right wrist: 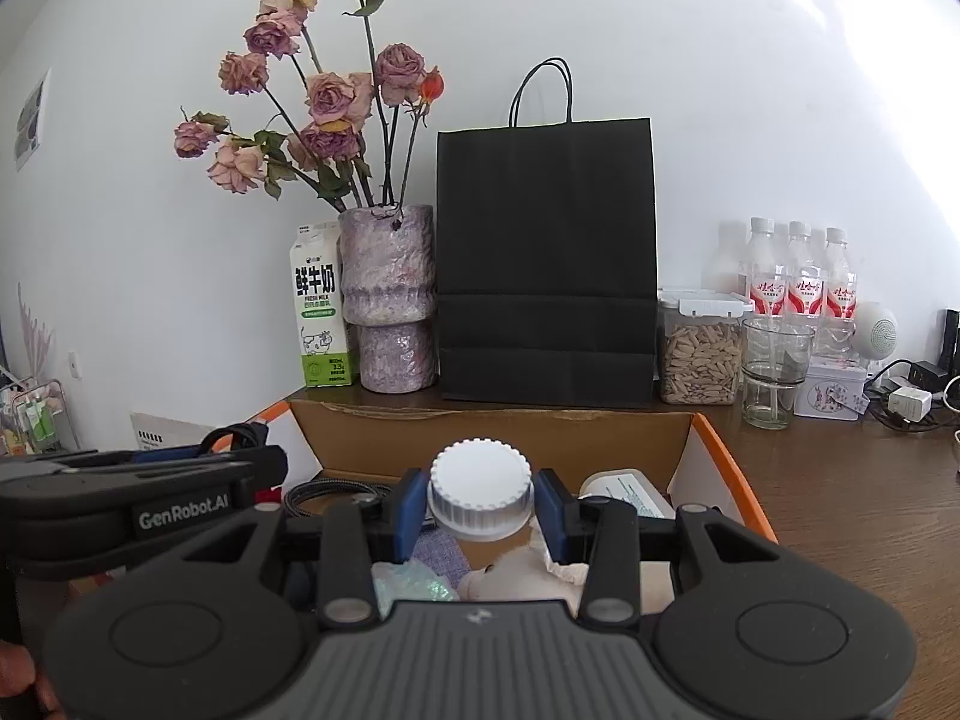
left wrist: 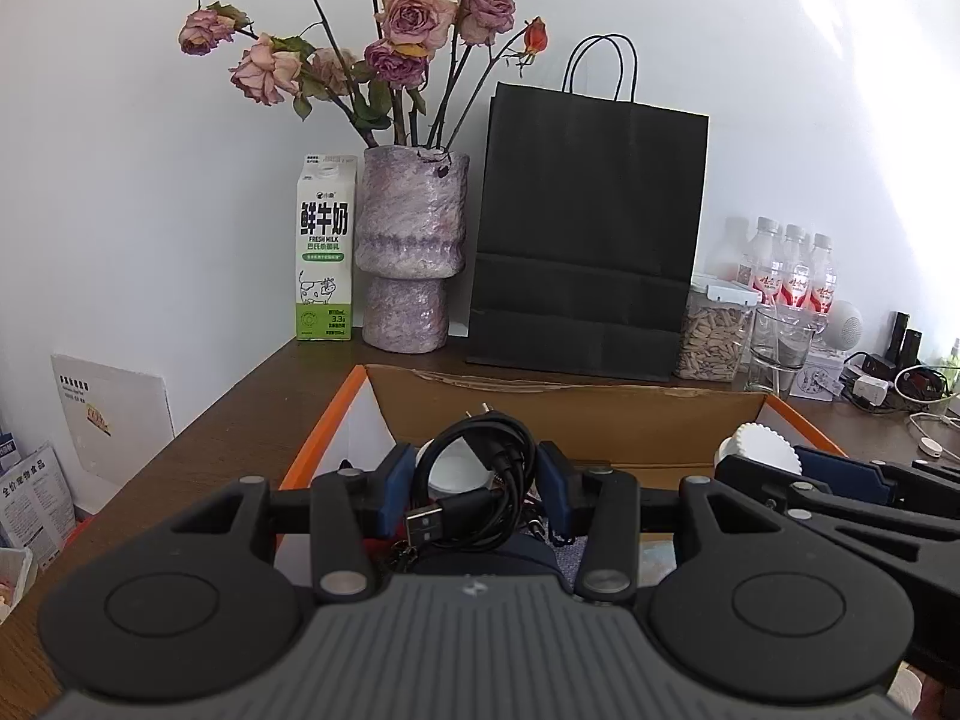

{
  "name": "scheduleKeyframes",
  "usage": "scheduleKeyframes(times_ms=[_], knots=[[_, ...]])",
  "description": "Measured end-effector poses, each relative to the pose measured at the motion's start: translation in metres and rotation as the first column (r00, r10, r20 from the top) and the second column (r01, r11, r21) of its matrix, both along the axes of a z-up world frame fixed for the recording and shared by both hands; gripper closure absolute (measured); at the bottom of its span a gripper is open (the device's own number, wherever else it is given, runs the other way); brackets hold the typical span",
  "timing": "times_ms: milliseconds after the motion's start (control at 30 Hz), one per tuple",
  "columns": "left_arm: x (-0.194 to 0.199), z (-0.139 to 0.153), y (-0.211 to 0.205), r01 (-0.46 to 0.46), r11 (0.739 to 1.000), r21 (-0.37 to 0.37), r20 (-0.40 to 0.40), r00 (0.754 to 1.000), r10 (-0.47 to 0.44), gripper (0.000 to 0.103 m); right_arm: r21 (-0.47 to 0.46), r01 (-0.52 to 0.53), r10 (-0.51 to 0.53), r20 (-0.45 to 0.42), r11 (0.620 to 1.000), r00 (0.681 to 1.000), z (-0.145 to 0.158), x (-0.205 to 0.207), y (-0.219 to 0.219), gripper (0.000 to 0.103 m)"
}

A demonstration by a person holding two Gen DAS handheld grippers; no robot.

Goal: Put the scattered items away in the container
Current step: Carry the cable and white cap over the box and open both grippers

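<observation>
Two matching handheld tools: left gripper [left wrist: 474, 489] and right gripper [right wrist: 480, 507]. Matte black linkage arms with triangular cut-outs, pinned by round silver rivets. Blue rubbery pads [left wrist: 399, 489] lining the inner faces of the fingers. Broad black housings with large raised discs either side of a ribbed grey centre plate bearing a small pale logo. White "GenRobot.AI" lettering along one black side.

Behind the box [right wrist: 498, 438] stand carton [right wrist: 318, 312], vase [right wrist: 387, 300], bag [right wrist: 546, 264], left to right.
</observation>
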State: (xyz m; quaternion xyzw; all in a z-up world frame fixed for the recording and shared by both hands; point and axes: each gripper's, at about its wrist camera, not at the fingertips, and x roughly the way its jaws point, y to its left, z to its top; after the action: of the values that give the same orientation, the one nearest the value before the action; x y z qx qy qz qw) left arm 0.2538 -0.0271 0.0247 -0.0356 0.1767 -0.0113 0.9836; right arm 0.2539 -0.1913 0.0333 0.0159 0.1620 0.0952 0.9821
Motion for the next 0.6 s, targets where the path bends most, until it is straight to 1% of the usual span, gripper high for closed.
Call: scheduleKeyframes(times_ms=[100,133,167,200,233,267,300,333,400,600], knots=[[-0.003,0.001,-0.001,0.000,1.000,0.002,0.020,1.000,0.000,0.056,0.010,-0.003,0.003,0.011,1.000,1.000,0.001,-0.002,-0.001,0.064],[-0.004,0.001,0.000,-0.011,1.000,0.000,0.032,0.999,0.011,0.044,0.016,-0.004,0.004,0.016,1.000,1.000,0.001,-0.004,-0.002,0.063],[-0.006,0.002,0.000,-0.026,1.000,0.001,0.041,0.999,0.025,0.031,0.018,-0.003,0.003,0.020,1.000,1.000,0.002,-0.005,-0.003,0.058],[-0.008,0.003,0.001,-0.061,0.998,0.008,0.051,0.997,0.061,0.016,0.018,0.000,0.000,0.023,1.000,1.000,0.003,-0.006,-0.003,0.043],[-0.010,0.005,0.003,-0.103,0.995,0.017,0.066,0.993,0.101,0.005,0.019,0.020,-0.021,0.032,1.000,0.999,0.004,-0.008,-0.004,0.026],[-0.011,0.007,0.005,-0.130,0.991,0.018,0.081,0.989,0.128,0.000,0.018,0.045,-0.046,0.044,0.999,0.998,0.005,-0.010,-0.005,0.016],[-0.013,0.008,0.008,-0.135,0.991,0.004,0.093,0.987,0.134,0.000,0.021,0.064,-0.066,0.058,0.998,0.996,0.006,-0.011,-0.007,0.004],[-0.015,0.008,0.012,-0.132,0.991,-0.019,0.098,0.986,0.133,0.000,0.033,0.067,-0.069,0.071,0.997,0.995,0.007,-0.013,-0.010,0.000],[-0.016,0.009,0.016,-0.138,0.989,-0.047,0.097,0.985,0.142,0.000,0.053,0.066,-0.070,0.083,0.996,0.994,0.010,-0.015,-0.013,0.000],[-0.020,0.009,0.015,-0.137,0.990,-0.038,0.102,0.985,0.140,0.000,0.043,0.062,-0.066,0.088,0.997,0.994,0.011,-0.019,-0.011,0.000]])
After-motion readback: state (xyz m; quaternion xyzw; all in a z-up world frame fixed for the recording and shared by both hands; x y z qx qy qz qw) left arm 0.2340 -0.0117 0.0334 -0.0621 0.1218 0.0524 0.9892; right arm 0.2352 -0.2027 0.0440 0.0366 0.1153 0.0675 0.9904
